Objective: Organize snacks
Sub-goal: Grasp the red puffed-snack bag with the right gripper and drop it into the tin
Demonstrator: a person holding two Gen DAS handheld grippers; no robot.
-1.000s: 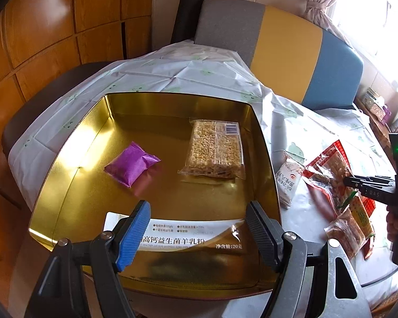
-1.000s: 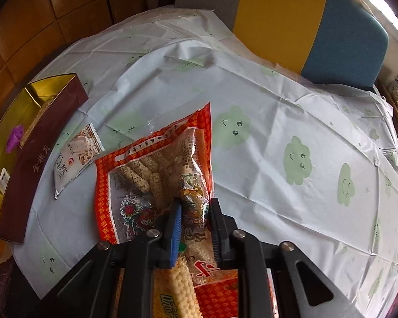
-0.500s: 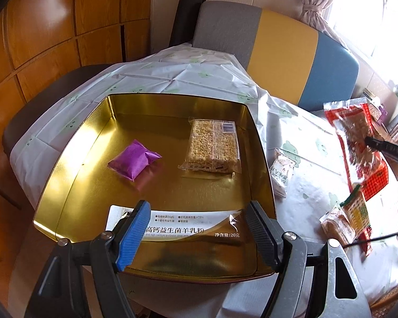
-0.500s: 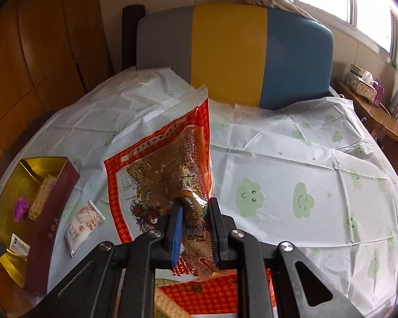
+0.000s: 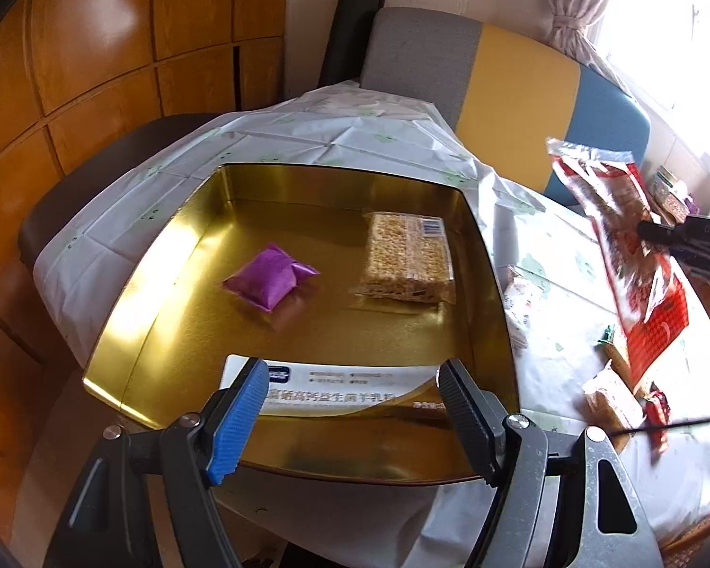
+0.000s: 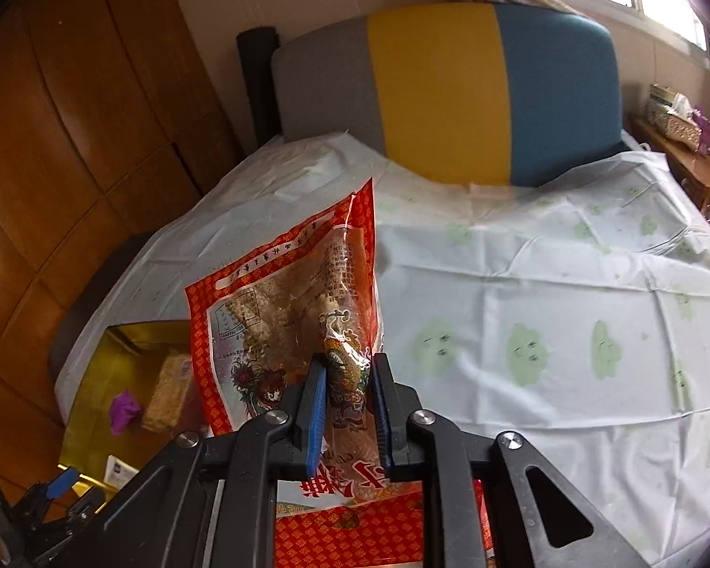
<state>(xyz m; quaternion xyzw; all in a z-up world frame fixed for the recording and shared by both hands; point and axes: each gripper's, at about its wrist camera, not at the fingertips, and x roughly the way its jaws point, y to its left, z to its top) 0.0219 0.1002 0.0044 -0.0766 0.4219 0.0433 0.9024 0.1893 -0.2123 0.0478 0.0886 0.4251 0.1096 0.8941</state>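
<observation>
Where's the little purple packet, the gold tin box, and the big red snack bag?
Small purple foil packet [image 5: 270, 277], left wrist view, middle of its puffy top.
Square gold metal tin box [image 5: 132, 303], left wrist view, bare inner left wall.
Large red plastic snack bag [image 6: 284, 312], right wrist view, clear front panel.

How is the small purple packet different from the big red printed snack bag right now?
The small purple packet lies flat inside the gold tin; the big red printed snack bag hangs in the air, pinched in the right claw. The packet is plain, opaque and much smaller; the bag is patterned with a clear window. Both are sealed snacks.
</observation>
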